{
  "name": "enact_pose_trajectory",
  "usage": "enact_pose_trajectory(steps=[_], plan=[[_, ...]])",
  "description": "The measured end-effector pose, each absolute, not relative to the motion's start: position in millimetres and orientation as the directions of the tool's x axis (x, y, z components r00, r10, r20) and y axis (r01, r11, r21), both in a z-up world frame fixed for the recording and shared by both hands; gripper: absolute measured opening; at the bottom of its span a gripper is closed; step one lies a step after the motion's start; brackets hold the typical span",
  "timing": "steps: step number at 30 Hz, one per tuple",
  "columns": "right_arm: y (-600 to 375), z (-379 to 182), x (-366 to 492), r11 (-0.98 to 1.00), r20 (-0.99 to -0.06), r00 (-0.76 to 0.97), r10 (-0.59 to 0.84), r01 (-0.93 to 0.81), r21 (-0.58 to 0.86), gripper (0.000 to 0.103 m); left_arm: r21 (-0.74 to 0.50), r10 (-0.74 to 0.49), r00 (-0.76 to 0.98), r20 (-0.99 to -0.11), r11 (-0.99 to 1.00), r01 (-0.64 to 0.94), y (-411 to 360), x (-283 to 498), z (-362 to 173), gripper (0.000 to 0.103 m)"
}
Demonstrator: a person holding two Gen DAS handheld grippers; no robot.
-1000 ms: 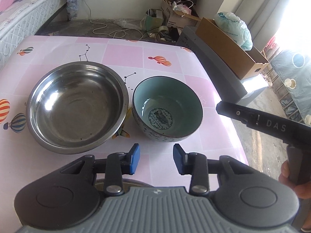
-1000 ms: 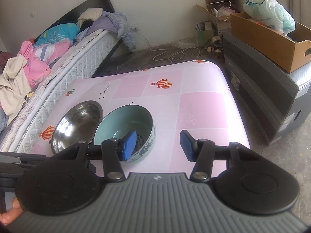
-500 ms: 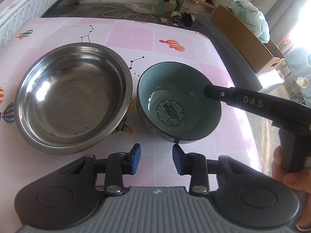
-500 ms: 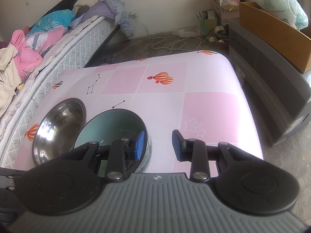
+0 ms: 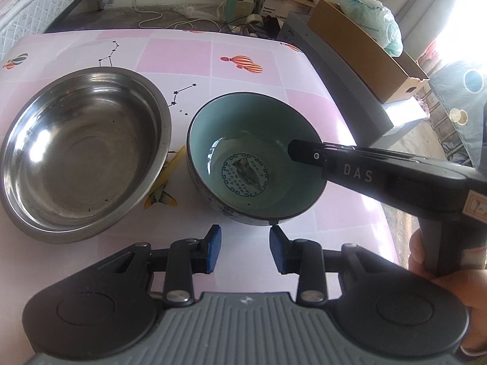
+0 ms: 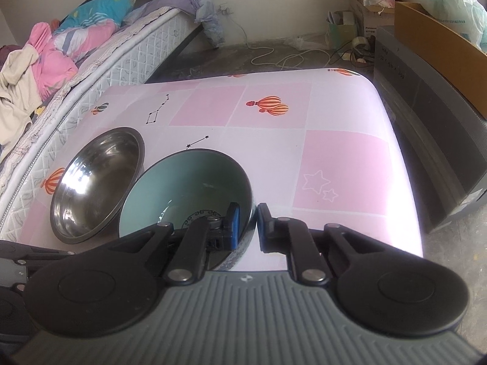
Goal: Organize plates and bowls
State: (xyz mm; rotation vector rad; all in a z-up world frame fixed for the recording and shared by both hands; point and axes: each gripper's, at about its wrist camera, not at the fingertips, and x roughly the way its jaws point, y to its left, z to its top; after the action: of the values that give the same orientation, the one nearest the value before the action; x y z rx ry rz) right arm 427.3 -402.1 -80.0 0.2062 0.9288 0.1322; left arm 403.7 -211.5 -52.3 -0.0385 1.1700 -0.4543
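Note:
A teal ceramic bowl [image 5: 252, 161] with a dark patterned outside stands on the pink table, right of a large steel bowl [image 5: 82, 149]. Both also show in the right wrist view, the teal bowl [image 6: 185, 188] and the steel bowl [image 6: 97, 179]. My right gripper [image 6: 248, 228] straddles the teal bowl's near right rim, one finger inside and one outside, the pads close to the wall. Its body [image 5: 365, 173] reaches over the bowl from the right. My left gripper [image 5: 245, 252] is open and empty, just in front of the teal bowl.
The table [image 6: 344, 164] has a pink checked cloth with balloon prints. A grey cabinet [image 6: 432, 140] carrying a cardboard box [image 5: 362, 48] stands right of it. A bed [image 6: 91, 48] with piled clothes is to the left. Boxes and cables lie on the floor behind.
My right gripper moved forward and left over the teal bowl and narrowed its jaws around the rim. My left gripper moved slightly closer to the bowls and stayed open.

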Motion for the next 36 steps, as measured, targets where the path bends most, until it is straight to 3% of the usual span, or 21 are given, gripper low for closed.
enact_pose_trajectory(steps=[14,21,36], plan=[[-434.7,-76.7,392.8,0.978,-0.790,0.588,0.174,-0.007,0.211,0.010,-0.284,-0.383,0.314,-0.868,0.905,0.318,-193.2,401.6,-51.4,0.035],[-447.7,-81.7,389.4,0.951,-0.775,0.590,0.226,0.041,0.308,0.014,-0.255,-0.350,0.297,-0.889,0.915,0.314,-208.9,407.3,-61.1,0.024],[-442.8,-87.1,393.2,0.949,-0.787,0.573,0.228,0.050,0.311,0.017,-0.320,-0.406,0.268,-0.874,0.895,0.311,-200.5,405.4,-66.6,0.029]])
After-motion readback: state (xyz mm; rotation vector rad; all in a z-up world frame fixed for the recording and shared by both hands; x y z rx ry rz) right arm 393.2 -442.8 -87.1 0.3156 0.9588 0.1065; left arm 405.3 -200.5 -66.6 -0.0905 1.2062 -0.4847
